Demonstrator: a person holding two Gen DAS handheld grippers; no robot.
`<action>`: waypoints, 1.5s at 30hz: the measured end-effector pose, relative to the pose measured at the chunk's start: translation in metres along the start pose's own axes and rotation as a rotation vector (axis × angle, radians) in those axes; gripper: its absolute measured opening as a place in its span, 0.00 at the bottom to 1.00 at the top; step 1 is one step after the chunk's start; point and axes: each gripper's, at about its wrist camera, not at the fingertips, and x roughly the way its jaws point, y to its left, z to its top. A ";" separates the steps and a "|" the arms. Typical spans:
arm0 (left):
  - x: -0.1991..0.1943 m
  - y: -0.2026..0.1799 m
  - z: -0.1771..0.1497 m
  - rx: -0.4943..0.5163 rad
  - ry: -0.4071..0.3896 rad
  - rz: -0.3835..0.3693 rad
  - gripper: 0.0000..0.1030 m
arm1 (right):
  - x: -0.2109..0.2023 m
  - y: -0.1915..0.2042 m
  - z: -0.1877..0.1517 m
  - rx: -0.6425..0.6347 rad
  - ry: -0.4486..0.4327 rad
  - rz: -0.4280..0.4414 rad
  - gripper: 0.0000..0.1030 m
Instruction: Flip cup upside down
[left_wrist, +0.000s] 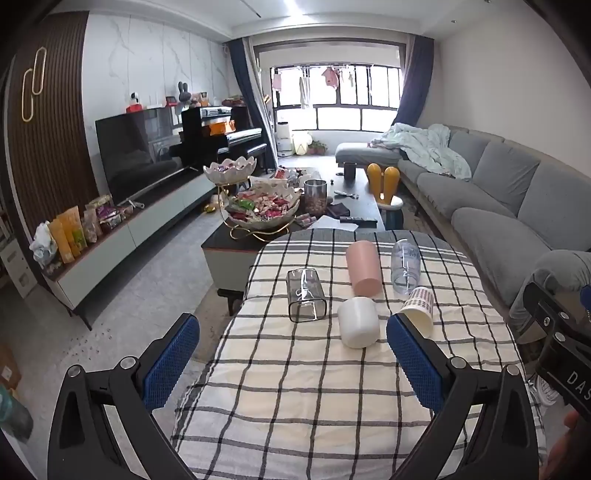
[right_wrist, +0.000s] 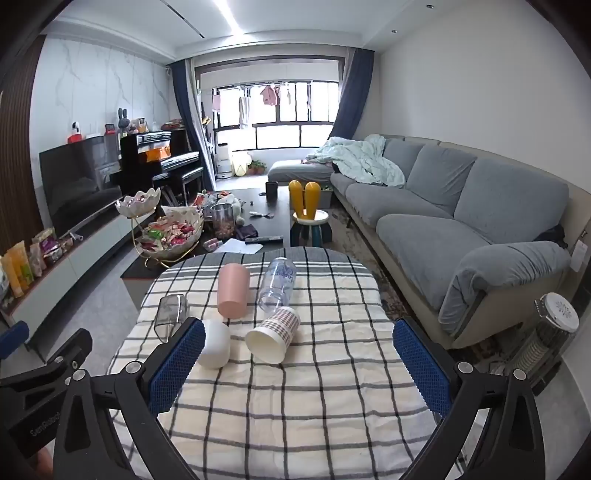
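Several cups lie on their sides on a checked tablecloth (left_wrist: 295, 387): a clear square glass (left_wrist: 306, 295), a pink cup (left_wrist: 363, 268), a white cup (left_wrist: 359, 322), a checked paper cup (left_wrist: 417, 308) and a clear bottle-like cup (left_wrist: 405, 266). The right wrist view shows the glass (right_wrist: 171, 312), pink cup (right_wrist: 232, 290), white cup (right_wrist: 216, 343), paper cup (right_wrist: 273, 334) and clear cup (right_wrist: 279, 284). My left gripper (left_wrist: 291, 350) is open and empty, short of the white cup. My right gripper (right_wrist: 299, 354) is open and empty, short of the paper cup.
A dark coffee table (left_wrist: 365, 206) with a tiered snack bowl (left_wrist: 258, 206) stands beyond the cloth-covered table. A grey sofa (right_wrist: 461, 229) runs along the right. A TV cabinet (left_wrist: 110, 236) lines the left wall. A heater (right_wrist: 550, 339) stands at the right.
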 end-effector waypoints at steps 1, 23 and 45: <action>0.001 0.000 0.000 -0.003 0.000 -0.006 1.00 | 0.000 0.000 0.000 0.001 0.000 0.001 0.99; 0.000 -0.005 -0.004 0.020 -0.003 -0.023 1.00 | 0.000 0.000 -0.001 0.003 0.010 0.001 0.99; 0.001 -0.004 -0.005 0.015 0.003 -0.027 1.00 | 0.002 0.000 -0.001 0.003 0.017 0.001 0.99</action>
